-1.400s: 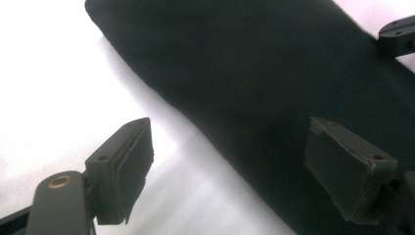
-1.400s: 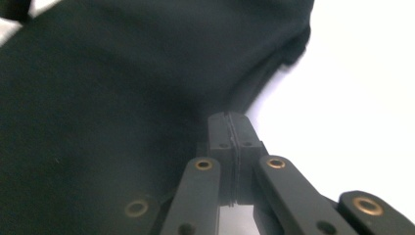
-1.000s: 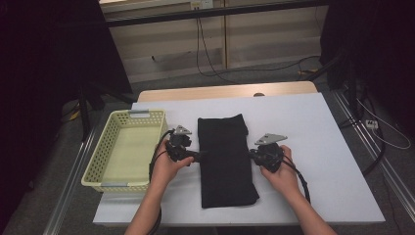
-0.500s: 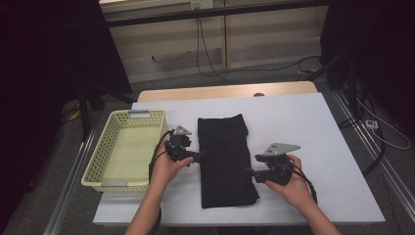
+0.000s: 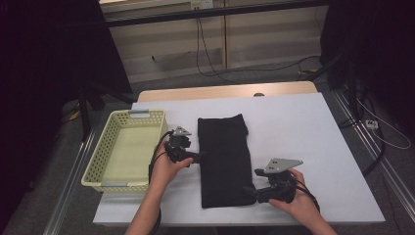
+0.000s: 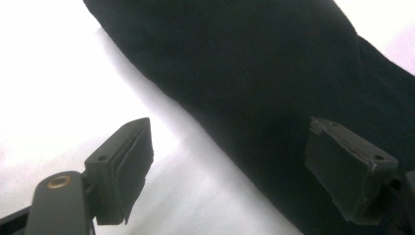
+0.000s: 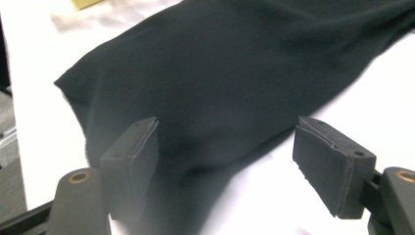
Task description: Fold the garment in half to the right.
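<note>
— Black cloth [image 5: 223, 159]: where is it?
— Flat at the table's [image 5: 303, 127] centre, unmoved; basket [image 5: 117, 183] at left.
— What changed?
— The right tongs [image 5: 250, 191] slid down-frame to its lower right corner, jaws apart. The left tongs [image 5: 198, 157] stayed at its left edge, jaws apart.

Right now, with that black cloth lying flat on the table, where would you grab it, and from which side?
Probably at its edges. The black cloth lies flat, so only a rim or corner gives the jaws something to close on. The left hand-held gripper, open, sits at the left long edge; the right hand-held gripper, also open, at the near right corner. Come in low from the sides.
</note>
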Tool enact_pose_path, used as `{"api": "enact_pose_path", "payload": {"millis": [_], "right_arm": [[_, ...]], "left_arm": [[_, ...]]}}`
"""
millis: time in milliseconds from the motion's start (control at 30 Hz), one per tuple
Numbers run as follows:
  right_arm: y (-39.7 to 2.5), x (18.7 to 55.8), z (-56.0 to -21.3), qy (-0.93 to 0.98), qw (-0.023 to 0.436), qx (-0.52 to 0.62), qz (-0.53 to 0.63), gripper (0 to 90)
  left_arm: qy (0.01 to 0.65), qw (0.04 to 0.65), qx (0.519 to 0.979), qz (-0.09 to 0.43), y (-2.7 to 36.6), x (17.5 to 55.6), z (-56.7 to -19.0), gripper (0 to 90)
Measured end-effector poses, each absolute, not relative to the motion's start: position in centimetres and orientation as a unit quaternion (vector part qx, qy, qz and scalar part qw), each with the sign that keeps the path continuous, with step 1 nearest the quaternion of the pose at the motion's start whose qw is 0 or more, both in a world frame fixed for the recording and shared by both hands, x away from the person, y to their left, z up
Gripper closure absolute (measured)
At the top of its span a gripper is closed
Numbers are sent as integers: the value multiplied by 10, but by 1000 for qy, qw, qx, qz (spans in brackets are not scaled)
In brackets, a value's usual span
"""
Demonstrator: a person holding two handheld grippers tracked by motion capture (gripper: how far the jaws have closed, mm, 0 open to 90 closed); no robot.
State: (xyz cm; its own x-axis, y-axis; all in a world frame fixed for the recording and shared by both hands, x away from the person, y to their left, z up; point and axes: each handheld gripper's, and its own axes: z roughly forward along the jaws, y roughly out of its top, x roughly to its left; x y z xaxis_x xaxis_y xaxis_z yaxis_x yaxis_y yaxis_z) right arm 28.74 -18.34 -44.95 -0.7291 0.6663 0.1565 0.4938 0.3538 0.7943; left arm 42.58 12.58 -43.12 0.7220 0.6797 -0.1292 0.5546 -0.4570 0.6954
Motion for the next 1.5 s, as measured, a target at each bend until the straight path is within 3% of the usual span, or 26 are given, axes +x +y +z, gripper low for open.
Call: {"api": "enact_pose_path", "payload": {"millis": [600, 733, 1033, 1267, 1500], "right_arm": [[-170, 276, -454, 837, 94, 310, 440, 249], [-164, 276, -454, 845, 114, 306, 423, 245], [-153, 276, -458, 863, 108, 290, 399, 230], [-153, 274, -460, 863, 127, 292, 392, 257], [-154, 274, -461, 860, 136, 306, 385, 228]], "left_arm": [[365, 375, 848, 82, 126, 422, -432, 188], [362, 373, 850, 83, 125, 421, -432, 188], [362, 374, 850, 83, 126, 420, -431, 188], [363, 373, 849, 86, 126, 420, -431, 188], [362, 366, 853, 89, 125, 421, -433, 188]]}}
